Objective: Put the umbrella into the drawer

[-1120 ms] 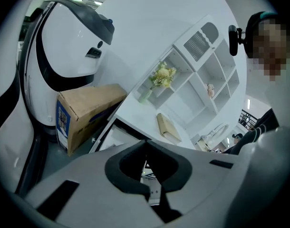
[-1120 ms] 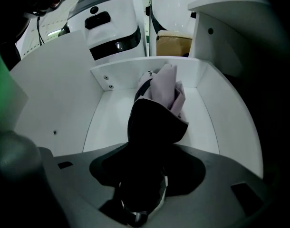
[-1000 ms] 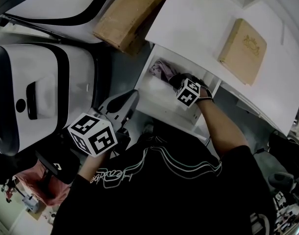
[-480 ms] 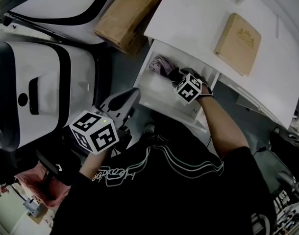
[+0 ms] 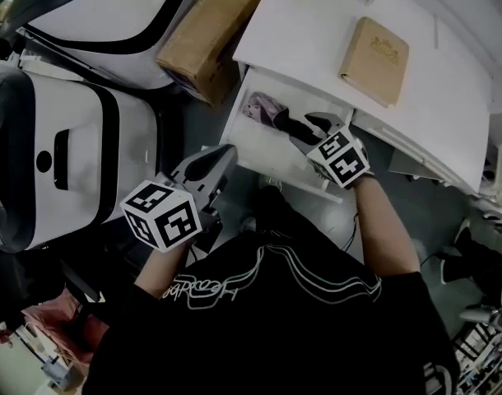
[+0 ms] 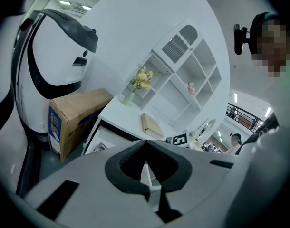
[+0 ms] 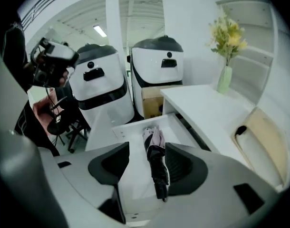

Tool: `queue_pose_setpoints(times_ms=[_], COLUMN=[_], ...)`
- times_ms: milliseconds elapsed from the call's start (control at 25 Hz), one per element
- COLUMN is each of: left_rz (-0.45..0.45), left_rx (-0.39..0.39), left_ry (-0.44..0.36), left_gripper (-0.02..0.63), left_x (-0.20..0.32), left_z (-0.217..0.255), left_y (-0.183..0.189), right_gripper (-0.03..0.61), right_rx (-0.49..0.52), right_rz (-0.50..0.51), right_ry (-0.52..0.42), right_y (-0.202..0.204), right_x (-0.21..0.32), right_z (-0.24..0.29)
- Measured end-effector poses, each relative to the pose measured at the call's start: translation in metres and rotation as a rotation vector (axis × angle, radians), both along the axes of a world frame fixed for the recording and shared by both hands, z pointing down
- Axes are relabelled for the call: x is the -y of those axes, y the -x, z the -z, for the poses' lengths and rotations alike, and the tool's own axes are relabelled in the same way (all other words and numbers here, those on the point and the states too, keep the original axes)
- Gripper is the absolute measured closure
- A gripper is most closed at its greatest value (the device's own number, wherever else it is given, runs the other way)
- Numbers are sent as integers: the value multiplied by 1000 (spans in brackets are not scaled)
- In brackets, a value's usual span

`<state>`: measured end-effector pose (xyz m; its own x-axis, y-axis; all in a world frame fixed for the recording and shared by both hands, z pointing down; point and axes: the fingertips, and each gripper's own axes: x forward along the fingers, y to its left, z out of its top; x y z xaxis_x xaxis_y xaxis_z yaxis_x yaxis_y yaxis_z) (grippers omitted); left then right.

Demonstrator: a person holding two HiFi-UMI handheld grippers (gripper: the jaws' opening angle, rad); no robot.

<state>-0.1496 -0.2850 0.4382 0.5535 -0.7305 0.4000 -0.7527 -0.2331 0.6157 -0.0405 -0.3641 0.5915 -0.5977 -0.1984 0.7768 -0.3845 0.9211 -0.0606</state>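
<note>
The folded umbrella [image 5: 271, 115], dark with a pale pink end, lies lengthwise inside the open white drawer [image 5: 259, 151]. My right gripper [image 5: 315, 128] hangs above the drawer's near right part, and its jaws are open and hold nothing. In the right gripper view the umbrella [image 7: 155, 158] rests on the drawer floor [image 7: 133, 175], seen below and between the spread jaws of the right gripper [image 7: 147, 147]. My left gripper [image 5: 210, 161] is outside the drawer's left front corner. In its own view the left gripper [image 6: 146, 142] has its tips together and holds nothing.
The drawer comes out of a white desk [image 5: 309, 31] that carries a tan book [image 5: 374, 49] and a vase of yellow flowers [image 7: 225, 75]. A cardboard box [image 5: 206, 31] stands left of the desk. Large white-and-black machines [image 5: 62, 163] stand further left.
My right gripper has risen out of the drawer and drawn back from the umbrella, which stays lying there. The left gripper has moved a little up and toward the drawer.
</note>
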Motion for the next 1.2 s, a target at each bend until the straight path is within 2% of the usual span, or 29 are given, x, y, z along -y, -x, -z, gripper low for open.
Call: queue_pose_setpoints(times_ms=[40, 80, 160, 400, 600, 760, 880, 1200], left_rz=[-9, -19, -38, -100, -141, -164, -172, -182], left_rx=[-1, -2, -4, -5, 2, 36, 32, 35], left_ry=[-10, -21, -44, -114, -182, -241, -259, -281], left_gripper=[594, 594, 594, 594, 594, 594, 594, 594], left_x=[-4, -8, -17, -52, -78, -98, -111, -133], left_z=[4, 8, 16, 41, 65, 81, 90, 103], left_y=[-2, -5, -11, -38, -49, -54, -54, -56], right_gripper=[333, 372, 411, 483, 516, 526, 528, 534], right_rx=[28, 60, 141, 449, 580, 697, 744, 753], right_rz=[-12, -28, -67, -189, -203, -281, -312, -347], right_ry=[-15, -33, -52, -33, -100, -62, -60, -51], right_y=[-2, -4, -8, -20, -27, -35, -39, -42], right_x=[-6, -12, -27, -82, -130, -159, -174, -195], right_z=[17, 34, 69, 152, 195, 219, 230, 232])
